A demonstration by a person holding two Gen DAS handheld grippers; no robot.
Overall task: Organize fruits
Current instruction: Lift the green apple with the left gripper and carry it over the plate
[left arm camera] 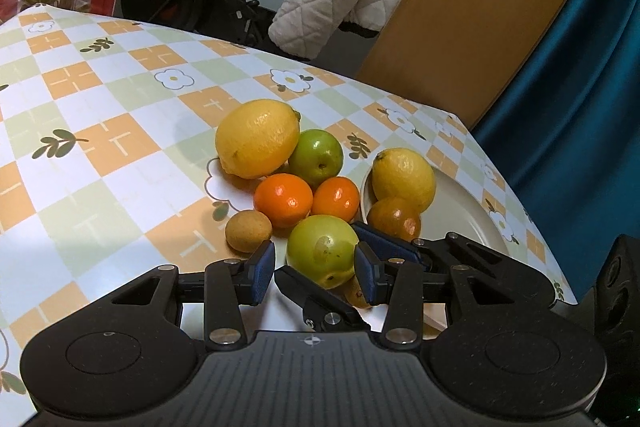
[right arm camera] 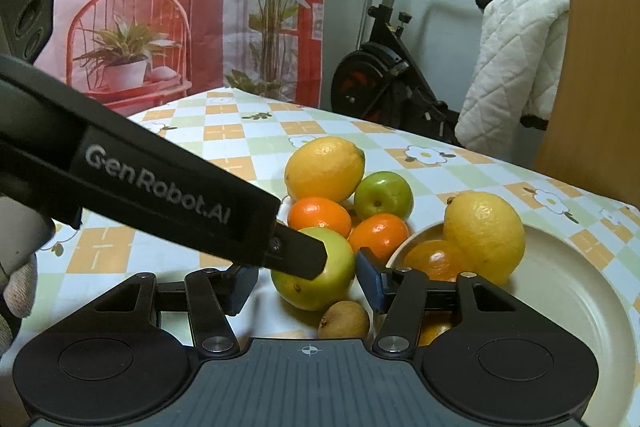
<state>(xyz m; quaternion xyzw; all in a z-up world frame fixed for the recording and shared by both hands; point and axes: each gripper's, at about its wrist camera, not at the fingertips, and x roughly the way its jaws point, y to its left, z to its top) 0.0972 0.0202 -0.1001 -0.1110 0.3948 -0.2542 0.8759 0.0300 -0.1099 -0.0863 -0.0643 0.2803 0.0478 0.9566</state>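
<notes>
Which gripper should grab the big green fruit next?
Probably left: the left gripper straddles the big green fruit closely, one pad at its side. The right gripper straddles it too, with more slack.

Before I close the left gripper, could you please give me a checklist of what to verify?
1. Large green fruit sits between the left gripper pads: ok.
2. Left pads pressing on it: not ok; a gap shows at one pad.
3. Right gripper clear of that fruit: not ok; it brackets the same fruit and the fingers cross.
4. Plate has bare room: ok; it holds only a lemon and an orange.
5. Small brown fruit clear of the green one: cannot tell.
</notes>
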